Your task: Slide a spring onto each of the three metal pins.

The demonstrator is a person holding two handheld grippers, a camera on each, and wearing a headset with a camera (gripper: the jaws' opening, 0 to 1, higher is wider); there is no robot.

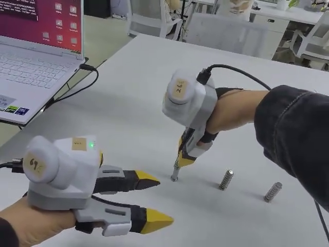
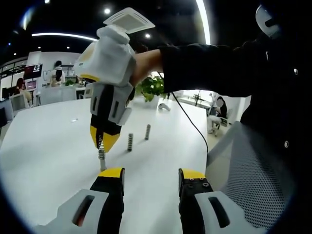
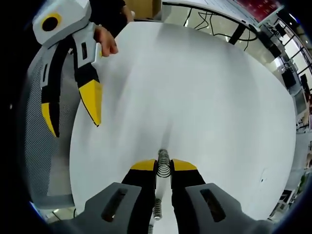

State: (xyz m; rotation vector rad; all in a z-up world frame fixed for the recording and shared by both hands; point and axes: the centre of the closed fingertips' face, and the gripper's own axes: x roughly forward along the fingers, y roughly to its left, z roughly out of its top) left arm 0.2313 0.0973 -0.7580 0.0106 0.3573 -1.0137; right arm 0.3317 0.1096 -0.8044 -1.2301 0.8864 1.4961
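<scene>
My right gripper (image 1: 183, 160) points down at the white table (image 1: 128, 92), shut on a small metal spring (image 3: 164, 163). The spring (image 2: 101, 152) sits over the top of an upright metal pin (image 1: 175, 174), whose bare lower part (image 2: 103, 165) shows beneath it. To its right stand two more springs (image 1: 226, 179) (image 1: 273, 191), each slightly tilted and apparently around a pin. In the left gripper view they are behind the held one (image 2: 130, 141) (image 2: 147, 131). My left gripper (image 1: 154, 200) hovers open and holding nothing at the front left, its tips aimed at the pin.
An open laptop (image 1: 36, 56) with a black cable (image 1: 77, 90) sits at the table's far left. The right gripper's cable (image 1: 241, 72) arcs over the forearm. White chairs and desks (image 1: 226, 31) stand beyond the far edge.
</scene>
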